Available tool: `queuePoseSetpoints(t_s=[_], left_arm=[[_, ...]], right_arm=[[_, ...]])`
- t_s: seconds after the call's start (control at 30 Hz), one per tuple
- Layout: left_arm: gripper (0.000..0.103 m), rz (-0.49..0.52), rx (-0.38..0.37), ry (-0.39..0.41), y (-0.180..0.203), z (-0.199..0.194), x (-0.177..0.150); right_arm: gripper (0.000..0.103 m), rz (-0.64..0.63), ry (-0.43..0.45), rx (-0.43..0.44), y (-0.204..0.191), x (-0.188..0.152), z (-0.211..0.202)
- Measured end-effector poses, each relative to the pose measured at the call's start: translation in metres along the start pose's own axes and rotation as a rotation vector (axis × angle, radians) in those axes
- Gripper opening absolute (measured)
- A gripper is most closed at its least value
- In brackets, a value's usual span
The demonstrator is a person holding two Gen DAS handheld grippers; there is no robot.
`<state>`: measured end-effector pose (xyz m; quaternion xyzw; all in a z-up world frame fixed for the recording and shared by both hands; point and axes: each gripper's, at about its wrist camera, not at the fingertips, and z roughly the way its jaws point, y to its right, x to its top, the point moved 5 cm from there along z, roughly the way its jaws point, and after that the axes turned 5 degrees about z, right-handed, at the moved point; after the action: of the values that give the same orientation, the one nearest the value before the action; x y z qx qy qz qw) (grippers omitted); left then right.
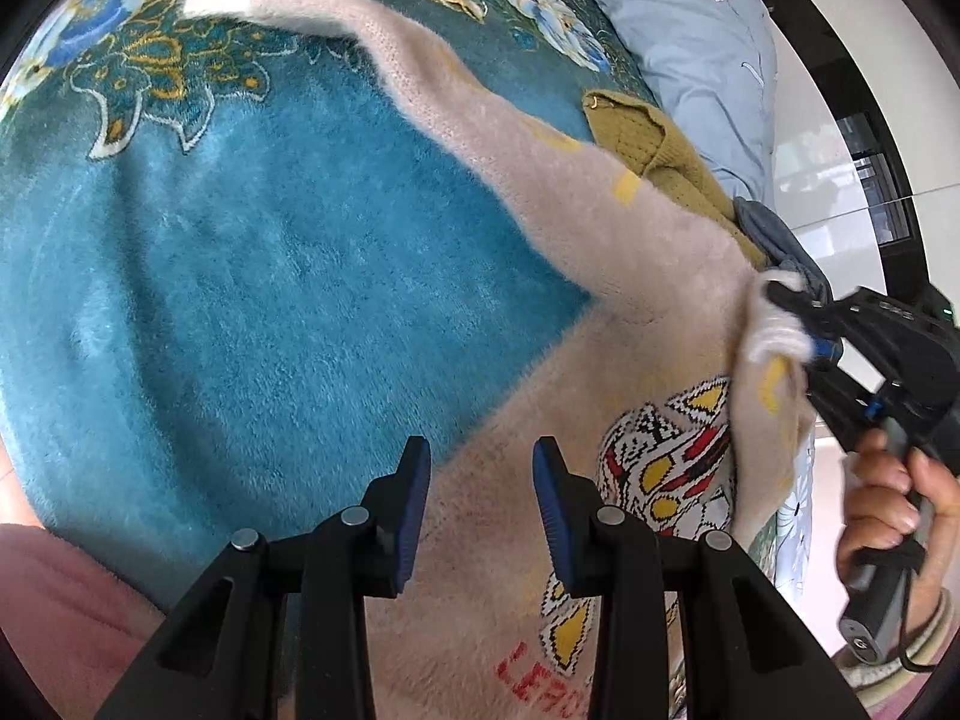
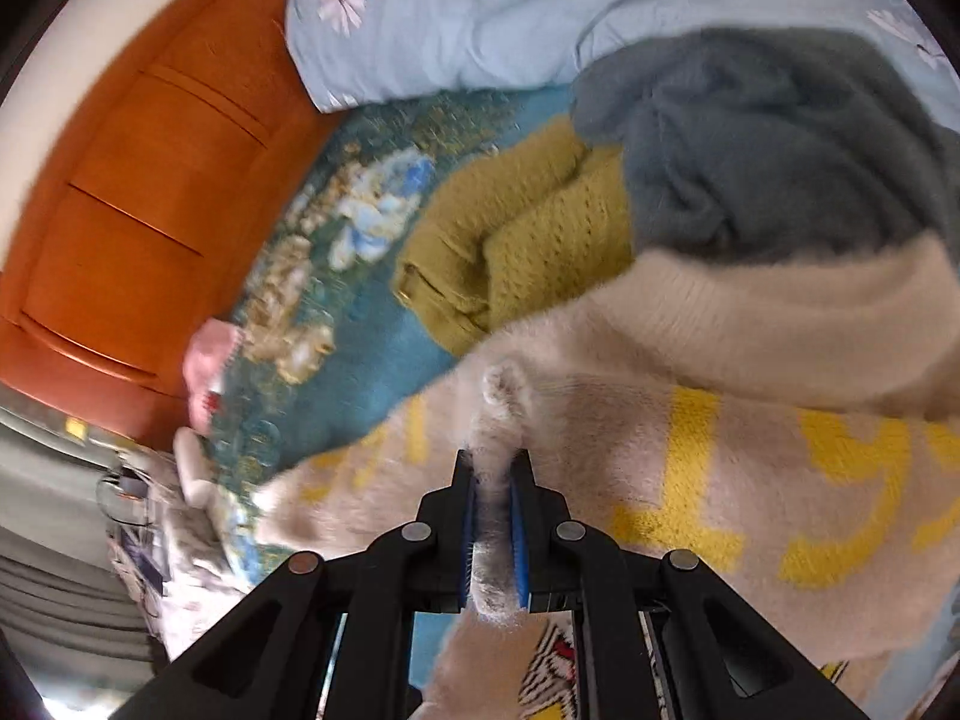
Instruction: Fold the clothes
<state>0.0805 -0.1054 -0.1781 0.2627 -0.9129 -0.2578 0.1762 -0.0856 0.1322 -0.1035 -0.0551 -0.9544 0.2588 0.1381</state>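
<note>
Across the bed's teal floral blanket (image 1: 252, 252) the fluffy beige sweater (image 1: 600, 228) lies barely folded: right claw (image 2: 493, 468) pinching its edge, left claw (image 1: 481, 450) hovering part-open, empty.

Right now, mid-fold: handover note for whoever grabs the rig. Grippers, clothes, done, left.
Right gripper: shut on a pinch of the beige sweater, fabric lifted and folded over its patterned front.
Left gripper: open, nothing between the pads, over the sweater's lower part.
Sweater lies on the teal blanket, one sleeve stretched out away from the body.
Mustard knit and grey-blue sweater sit beside it, bunched, by the light blue pillow.
Done: first fold of the beige sweater begun.
Left: lay down the held part, fold in the sleeve, finish it; the other two look unfolded.
</note>
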Motion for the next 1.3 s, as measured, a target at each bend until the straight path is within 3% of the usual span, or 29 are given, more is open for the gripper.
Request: queuePoseSetpoints(t_s=[0.23, 0.37, 0.43, 0.5, 0.57, 0.67, 0.87, 0.93, 1.0, 1.07, 1.2, 1.3], left_arm=[[0.036, -0.022, -0.015, 0.006, -0.002, 0.000, 0.008], [0.036, -0.035, -0.025, 0.041, -0.005, -0.007, 0.035], [0.036, -0.099, -0.050, 0.079, -0.013, -0.015, 0.057], [0.040, -0.162, -0.074, 0.115, -0.023, -0.023, 0.076], [0.047, -0.219, -0.081, 0.158, -0.036, -0.030, 0.099], [0.048, -0.287, -0.040, 0.183, -0.061, -0.032, 0.125], [0.048, -0.519, -0.029, 0.150, -0.109, -0.015, 0.159], [0.047, -0.492, 0.002, 0.155, -0.110, -0.014, 0.167], [0.019, -0.448, 0.059, 0.152, -0.108, -0.014, 0.175], [0.012, -0.394, 0.124, 0.146, -0.103, -0.016, 0.179], [0.010, -0.283, 0.167, 0.211, -0.077, -0.034, 0.185], [0.010, -0.166, 0.162, 0.271, -0.037, -0.053, 0.190]], right_arm=[[0.012, -0.002, -0.058, -0.068, 0.005, -0.001, 0.038], [0.020, -0.025, -0.091, -0.057, 0.006, -0.005, 0.046], [0.044, -0.044, -0.101, -0.009, 0.002, -0.007, 0.042], [0.054, -0.054, -0.090, 0.040, -0.001, -0.009, 0.030], [0.055, -0.083, -0.059, 0.076, -0.004, -0.012, 0.011], [0.057, -0.127, -0.011, 0.090, -0.002, -0.018, -0.020], [0.059, -0.116, 0.003, 0.057, 0.031, -0.039, -0.055], [0.059, -0.085, -0.011, 0.036, 0.047, -0.044, -0.059], [0.059, -0.050, -0.024, 0.013, 0.064, -0.047, -0.061], [0.059, -0.007, -0.028, 0.000, 0.079, -0.049, -0.063], [0.059, 0.060, -0.032, 0.018, 0.094, -0.050, -0.063], [0.059, 0.070, -0.031, 0.027, 0.097, -0.051, -0.062]])
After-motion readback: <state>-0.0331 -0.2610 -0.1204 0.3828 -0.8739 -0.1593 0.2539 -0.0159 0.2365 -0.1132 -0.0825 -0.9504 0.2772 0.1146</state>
